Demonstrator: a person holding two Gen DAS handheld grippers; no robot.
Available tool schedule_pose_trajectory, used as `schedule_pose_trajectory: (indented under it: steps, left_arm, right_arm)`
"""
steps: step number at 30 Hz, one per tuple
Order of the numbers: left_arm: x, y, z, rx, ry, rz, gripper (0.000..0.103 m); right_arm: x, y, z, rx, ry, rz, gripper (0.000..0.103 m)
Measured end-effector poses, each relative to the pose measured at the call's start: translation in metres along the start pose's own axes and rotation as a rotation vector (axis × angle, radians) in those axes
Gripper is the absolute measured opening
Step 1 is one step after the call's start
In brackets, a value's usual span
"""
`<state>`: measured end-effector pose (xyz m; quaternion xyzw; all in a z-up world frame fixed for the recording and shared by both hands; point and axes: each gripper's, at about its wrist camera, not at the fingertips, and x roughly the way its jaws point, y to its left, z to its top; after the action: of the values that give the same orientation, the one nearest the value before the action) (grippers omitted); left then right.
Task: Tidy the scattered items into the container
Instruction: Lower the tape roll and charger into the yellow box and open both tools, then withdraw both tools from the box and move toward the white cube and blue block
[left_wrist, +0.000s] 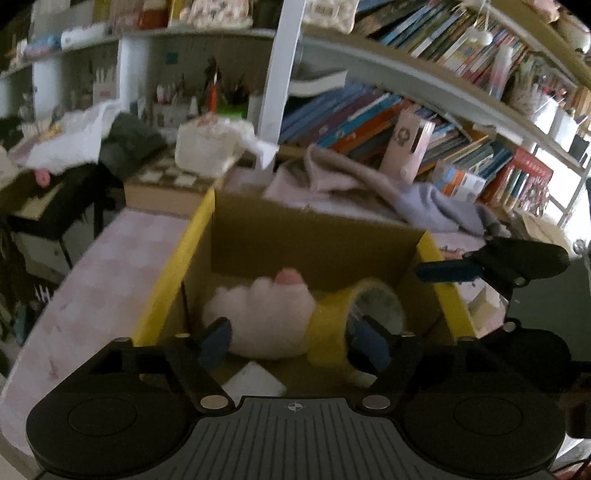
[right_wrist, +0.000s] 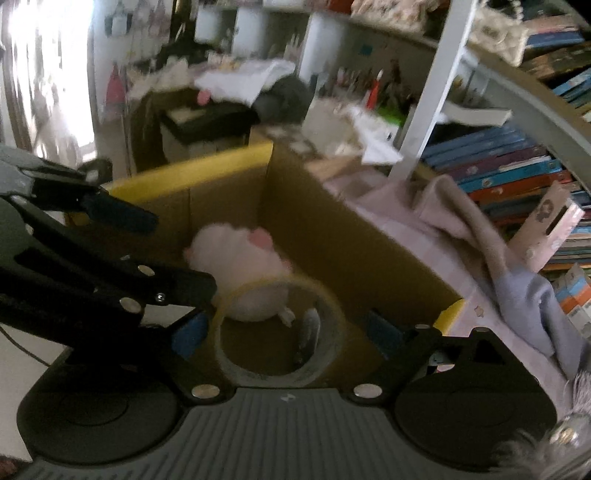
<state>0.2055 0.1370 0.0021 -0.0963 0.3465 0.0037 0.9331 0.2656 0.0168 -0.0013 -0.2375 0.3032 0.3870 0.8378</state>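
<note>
You are at the drop-off step: both tongs hang over the open cardboard box (left_wrist: 317, 236), tilted down into it, and the items look to be going in rather than coming out.

Your left gripper (left_wrist: 291, 341) has its jaws spread, with the white plush toy (left_wrist: 266, 317) lying between the blue pads; neither pad visibly presses on it, so I judge it released and resting on the box floor. The roll of yellow tape (left_wrist: 354, 317) sits just beside the toy, against the right-hand pad.

Your right gripper (right_wrist: 284, 332) is spread wide too, and the tape roll (right_wrist: 273, 332) lies flat between its pads, ring upward. The view is too blurred to tell whether the pads touch the rim; it looks let go. The plush toy (right_wrist: 240, 273) lies just beyond the roll, toward the box's far corner.

The two tools crowd each other: your left gripper's arm crosses the left side of the right wrist view.

Next, I would lift both tongs straight up and clear of the box walls, one at a time so they do not knock, then look for what remains outside. The pink and lilac cloths (right_wrist: 480, 236) lie beyond the box on the right.
</note>
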Motion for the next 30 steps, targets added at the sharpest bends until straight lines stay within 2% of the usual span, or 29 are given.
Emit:
schedule_pose_trajectory:
  steps: [5, 16, 23, 30]
  left_arm:
    - [-0.023, -0.008, 0.001, 0.04, -0.059, 0.018, 0.088]
    - [-0.081, -0.015, -0.022, 0.037, -0.152, 0.029, 0.092]
    - [-0.113, -0.019, -0.045, 0.036, -0.171, 0.027, 0.092]
    - [-0.139, -0.024, -0.071, 0.036, -0.169, 0.022, 0.092]
  right_arm:
    - [-0.031, 0.003, -0.002, 0.035, -0.086, -0.036, 0.093]
    - [-0.099, 0.025, -0.026, 0.104, -0.219, -0.123, 0.093]
    - [-0.134, 0.047, -0.046, 0.127, -0.254, -0.152, 0.094]
    - [-0.161, 0.067, -0.069, 0.16, -0.247, -0.165, 0.095]
